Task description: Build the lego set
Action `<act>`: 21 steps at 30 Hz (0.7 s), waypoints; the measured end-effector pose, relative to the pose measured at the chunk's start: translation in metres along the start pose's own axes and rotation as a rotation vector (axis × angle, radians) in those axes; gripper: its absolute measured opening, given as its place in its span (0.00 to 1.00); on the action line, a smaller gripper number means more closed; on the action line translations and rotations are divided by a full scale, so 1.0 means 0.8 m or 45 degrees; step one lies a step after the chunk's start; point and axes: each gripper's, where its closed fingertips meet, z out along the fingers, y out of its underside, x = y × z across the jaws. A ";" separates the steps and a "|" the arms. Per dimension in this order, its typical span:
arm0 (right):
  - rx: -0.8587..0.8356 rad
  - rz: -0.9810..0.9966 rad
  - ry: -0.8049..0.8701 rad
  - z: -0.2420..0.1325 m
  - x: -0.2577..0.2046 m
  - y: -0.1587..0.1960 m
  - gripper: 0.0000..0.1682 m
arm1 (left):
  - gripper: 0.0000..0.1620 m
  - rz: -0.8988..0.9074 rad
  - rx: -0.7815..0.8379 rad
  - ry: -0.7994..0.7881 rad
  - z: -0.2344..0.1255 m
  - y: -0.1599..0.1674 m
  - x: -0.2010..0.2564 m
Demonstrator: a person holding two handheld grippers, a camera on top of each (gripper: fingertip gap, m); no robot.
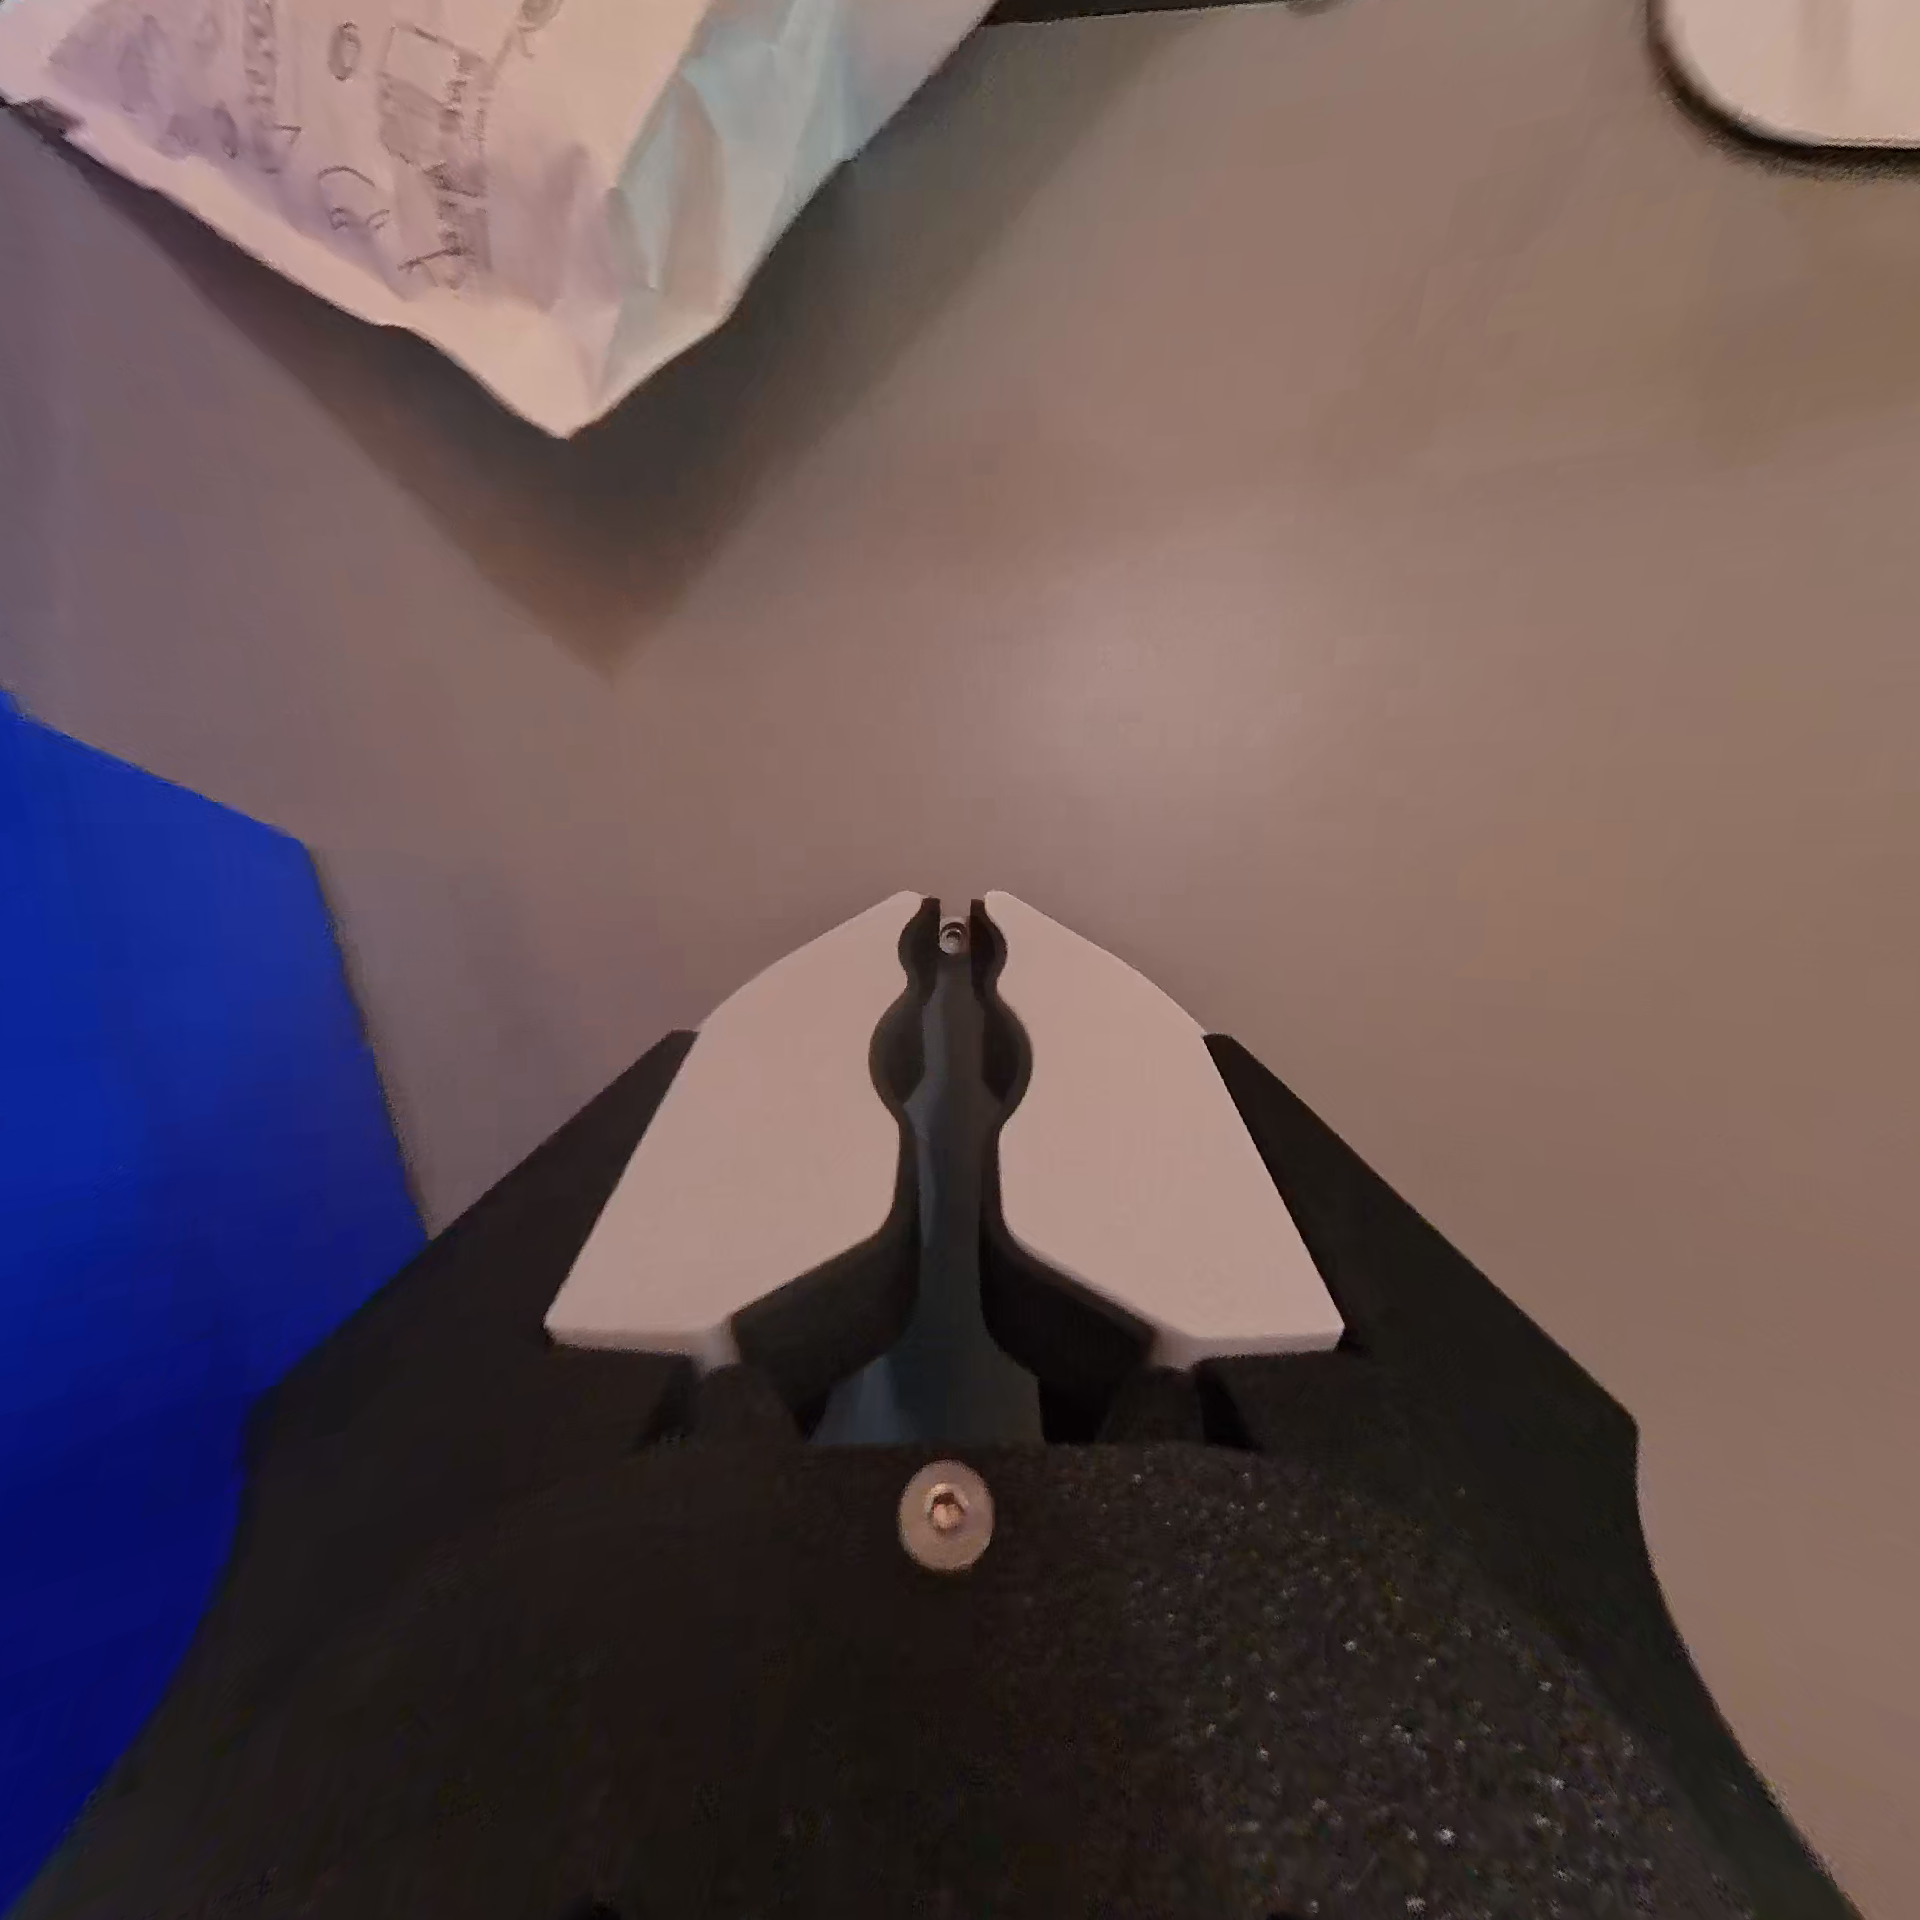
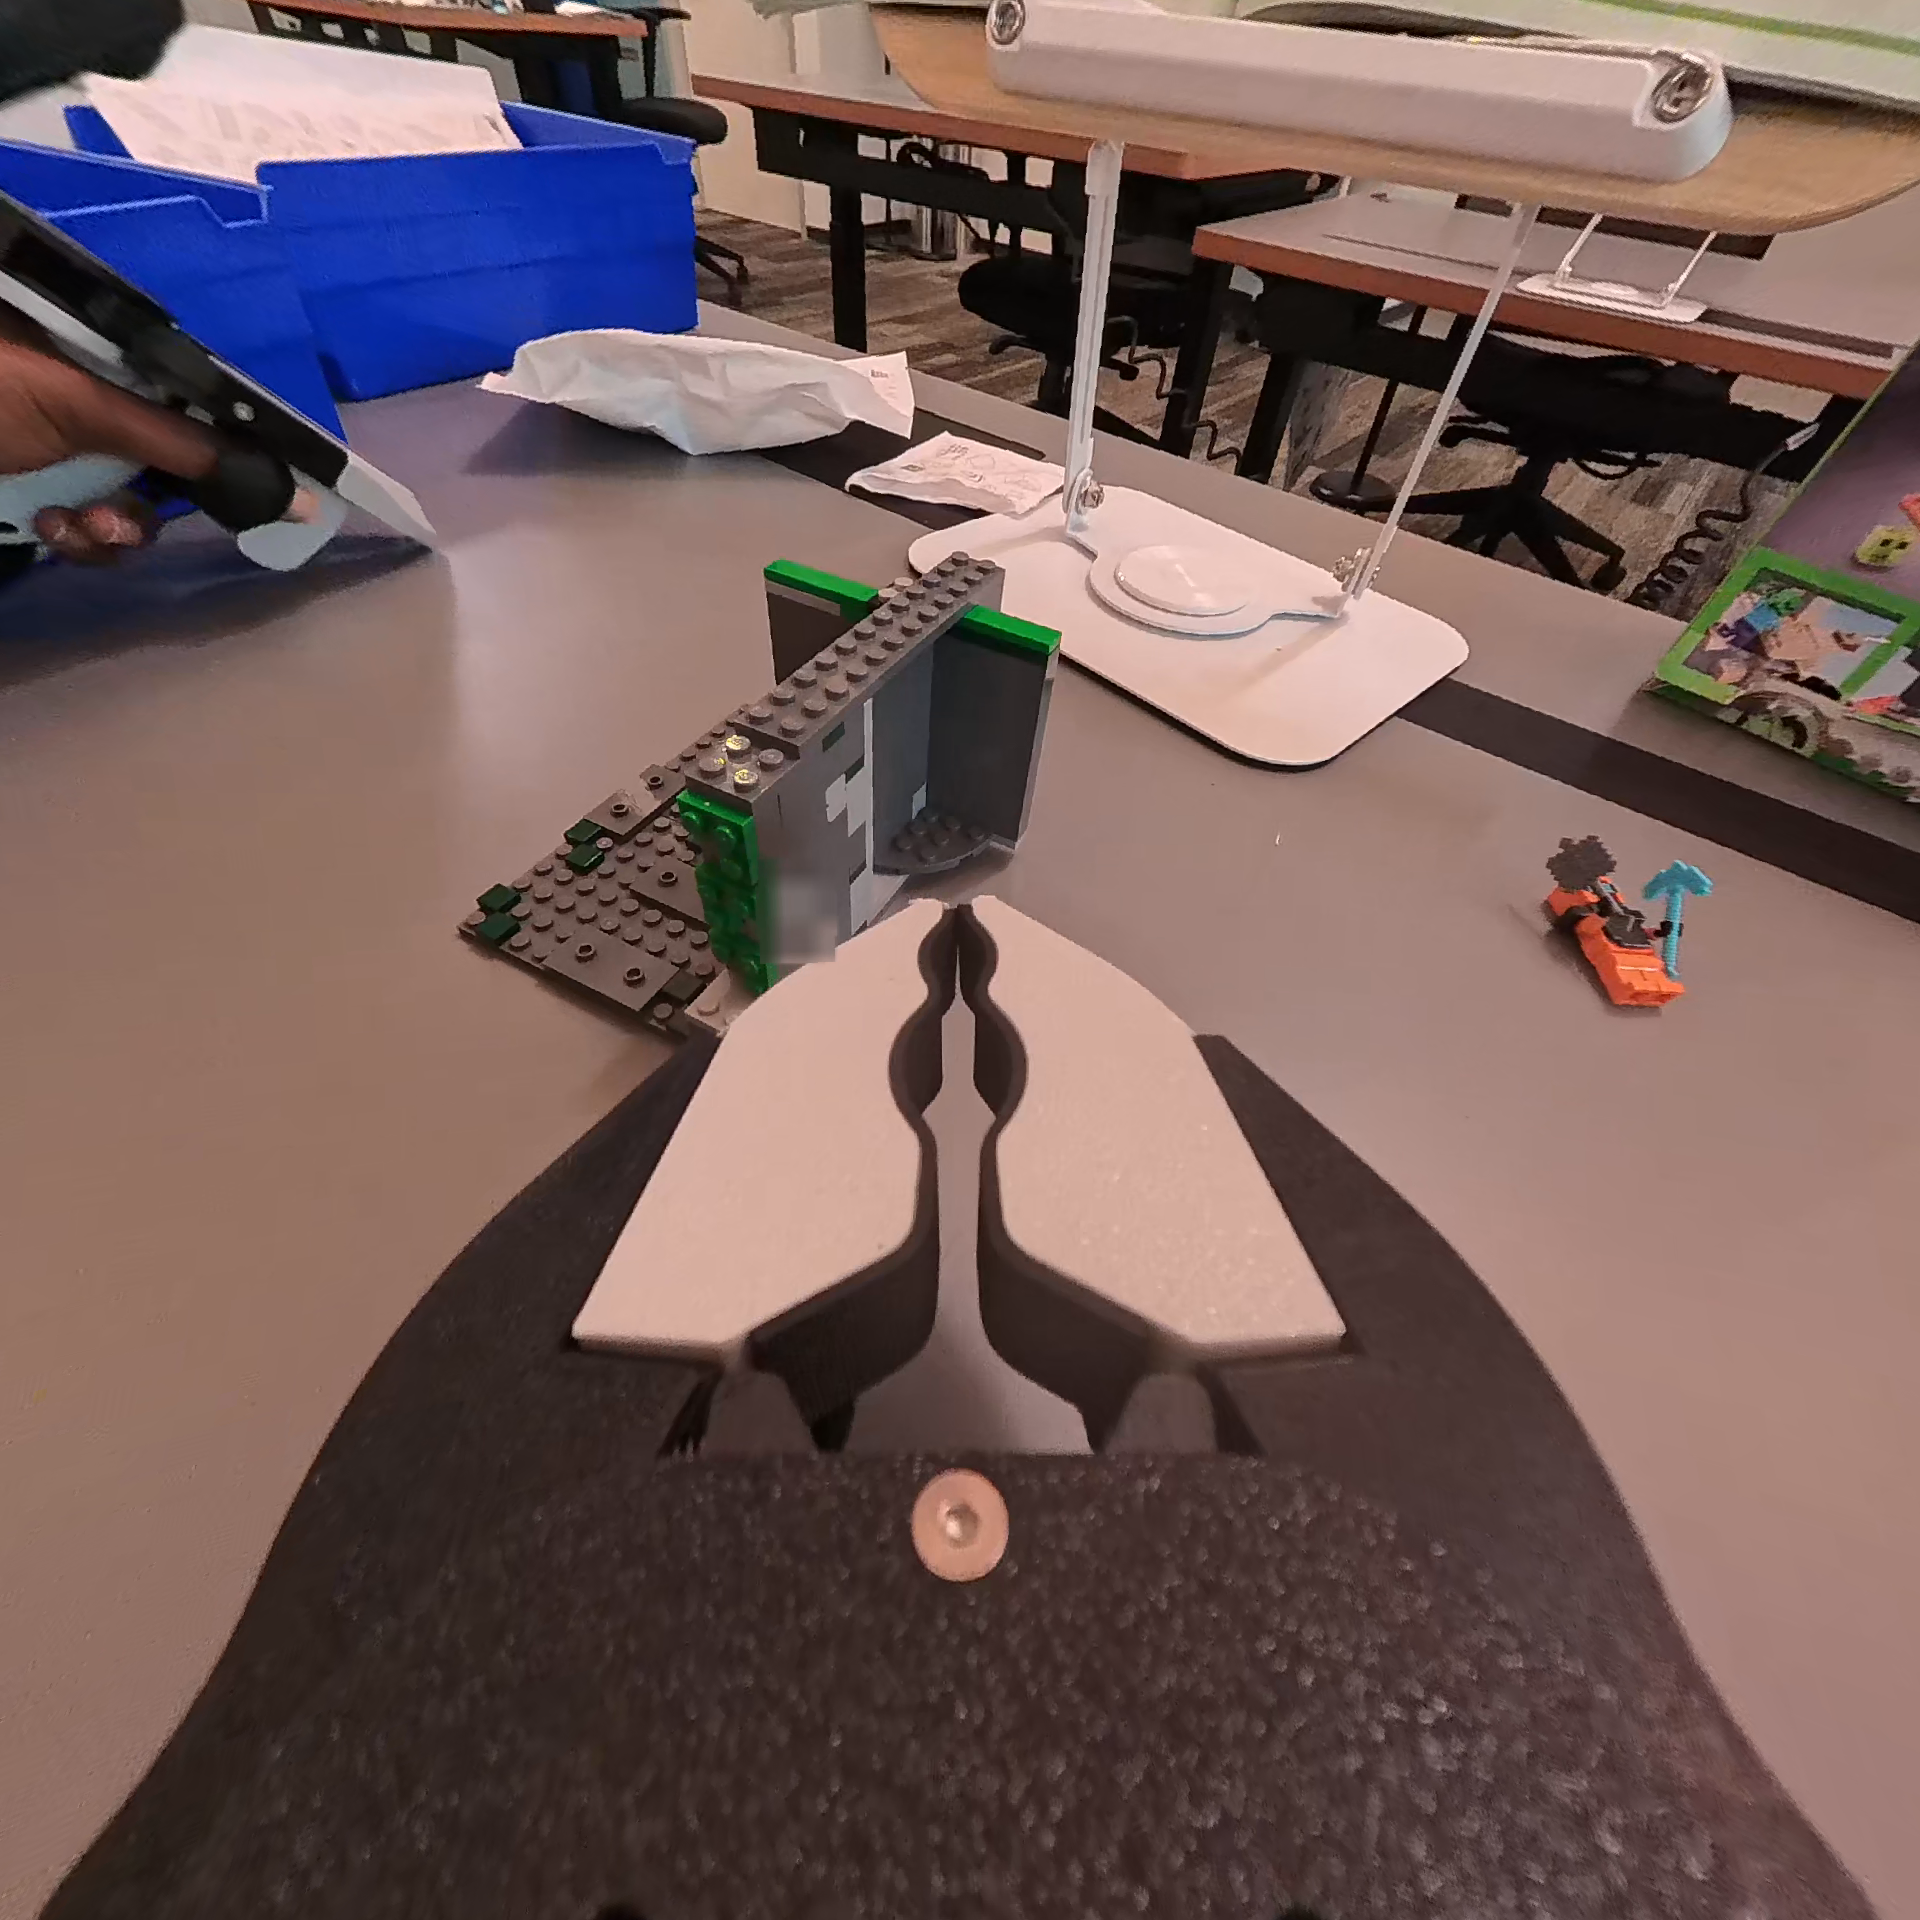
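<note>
The grey and green lego build [image 2: 831,769] stands on the grey table [image 2: 312,1143], with an upright wall on a studded dark base. My right gripper [image 2: 956,910] is shut and empty, its tips just in front of the wall's near corner. My left gripper [image 1: 950,914] points down at bare table [image 1: 1143,623] and is shut on a tiny round grey piece [image 1: 949,937] between its tips. The left gripper also shows in the right wrist view [image 2: 312,530] at the far left, held by a hand, well left of the build.
Blue bins [image 2: 436,239] with paper sit at the back left; a bin edge [image 1: 156,1039] shows in the left wrist view. A crumpled paper bag [image 2: 707,384] [image 1: 436,177], a white lamp base [image 2: 1247,644], an orange minifigure [image 2: 1616,930] and the set's box [image 2: 1808,644] lie around.
</note>
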 end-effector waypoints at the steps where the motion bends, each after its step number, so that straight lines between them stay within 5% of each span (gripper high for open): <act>1: -0.001 0.001 -0.001 0.000 0.000 0.000 0.00 | 0.03 0.009 0.017 0.033 -0.002 -0.001 0.011; 8: -0.025 -0.008 -0.009 0.002 -0.003 0.006 0.00 | 0.04 0.126 0.040 0.117 -0.015 0.007 0.070; 17: -0.040 -0.007 -0.018 0.004 -0.004 0.009 0.00 | 0.17 0.075 0.113 0.148 -0.034 -0.001 0.062; 21: -0.048 -0.004 -0.024 0.005 -0.005 0.011 0.00 | 0.19 0.031 0.169 0.014 -0.057 -0.007 0.023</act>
